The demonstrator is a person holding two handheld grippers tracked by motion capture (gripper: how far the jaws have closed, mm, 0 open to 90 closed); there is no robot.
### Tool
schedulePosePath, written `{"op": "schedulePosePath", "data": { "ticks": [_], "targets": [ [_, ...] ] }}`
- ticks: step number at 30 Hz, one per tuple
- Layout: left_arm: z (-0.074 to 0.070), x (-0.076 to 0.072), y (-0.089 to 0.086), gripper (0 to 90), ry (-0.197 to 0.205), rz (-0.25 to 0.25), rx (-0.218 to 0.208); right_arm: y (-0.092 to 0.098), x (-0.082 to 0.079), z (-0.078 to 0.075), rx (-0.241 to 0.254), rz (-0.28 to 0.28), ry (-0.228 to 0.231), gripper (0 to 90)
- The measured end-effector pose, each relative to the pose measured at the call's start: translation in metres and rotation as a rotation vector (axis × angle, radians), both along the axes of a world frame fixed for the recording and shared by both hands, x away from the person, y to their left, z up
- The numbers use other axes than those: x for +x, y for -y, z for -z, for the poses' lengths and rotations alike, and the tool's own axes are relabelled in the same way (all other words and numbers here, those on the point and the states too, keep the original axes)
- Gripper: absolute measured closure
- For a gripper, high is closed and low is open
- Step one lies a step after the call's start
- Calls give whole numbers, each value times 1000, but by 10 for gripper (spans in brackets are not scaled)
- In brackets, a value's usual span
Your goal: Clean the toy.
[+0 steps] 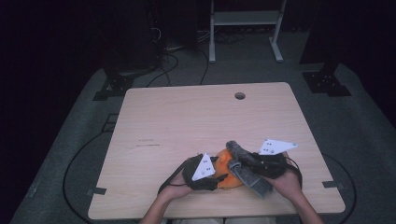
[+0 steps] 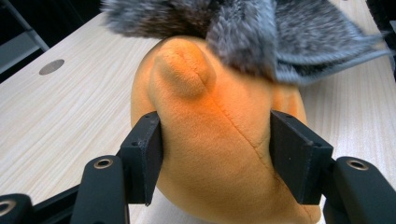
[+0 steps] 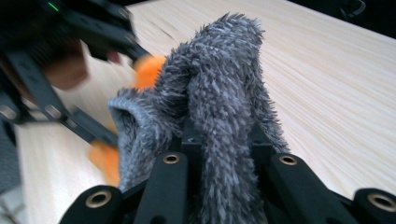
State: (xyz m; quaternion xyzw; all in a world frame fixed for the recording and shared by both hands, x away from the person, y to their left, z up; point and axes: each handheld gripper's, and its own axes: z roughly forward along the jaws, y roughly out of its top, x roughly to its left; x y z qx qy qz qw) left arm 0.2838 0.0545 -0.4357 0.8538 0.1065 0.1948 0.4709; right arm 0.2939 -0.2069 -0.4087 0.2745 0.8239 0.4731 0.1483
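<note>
Near the front edge of the pale wooden tabletop (image 1: 187, 116), a little right of its middle: a rounded orange plush toy (image 1: 227, 164) with a stitched seam and a small nub on top. Left gripper (image 1: 212, 173) at the toy's left side, jaws clenched on the plush body, black pads (image 2: 148, 151) pressed into both flanks; no earlier frame to compare. Draped over the toy's top and right side: a fuzzy grey fabric piece (image 1: 250, 171), long-piled, hanging toward the front edge. Right gripper (image 1: 247, 163) just right of the toy, jaws pinched tight on a fold of that grey fabric, fur bulging up between them. Round hole (image 1: 240, 95) near the far edge.
</note>
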Motion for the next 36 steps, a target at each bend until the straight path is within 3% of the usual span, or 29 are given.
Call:
{"op": "schedulePosePath", "data": {
  "ticks": [3,4,5,6,9,13,14,21,23,26,28,29,31,32,33,35,36],
  "targets": [
    [0,-1,3,378,8,5,6,3,-4,-2,2,20,-3,748],
    [0,-1,3,377,10,7,6,-3,-9,-9,40,-18,9,748],
    [0,-2,4,377,11,7,5,-3,-9,-9,40,-18,9,748],
    [1,-2,3,377,14,6,11,-12,-12,-13,99,-86,-5,747],
    [1,-3,2,375,17,3,22,-19,-9,-10,97,-104,-18,747],
    [2,0,-1,375,-14,-10,-6,-13,-2,-3,96,-60,-25,750],
    [3,2,-4,375,-24,-11,-10,-5,1,1,78,-14,-27,750],
    [4,5,-6,369,-36,-16,-13,16,4,10,53,79,-56,749],
    [4,6,-8,366,-41,-26,-10,14,-2,7,67,61,-45,749],
    [6,10,-13,364,-62,-49,-9,3,-12,1,88,-25,-31,749],
    [5,10,-15,353,-72,-53,-13,-9,-17,3,33,-39,-9,748],
    [5,10,-15,334,-72,-53,-13,-9,-17,3,33,-39,-9,748],
    [2,10,-16,296,-87,-41,-39,-9,-15,6,39,-34,-24,748],
    [-3,10,-18,225,-82,-37,-92,-10,-14,7,48,-36,-27,747],
    [-3,10,-18,224,-82,-37,-92,-10,-14,7,48,-36,-27,747],
    [-7,9,-19,232,-60,-33,-148,-12,-14,7,60,-48,-30,747],
    [-8,8,-18,272,-40,-35,-137,-14,-15,7,59,-52,-26,746]
  ]
}}
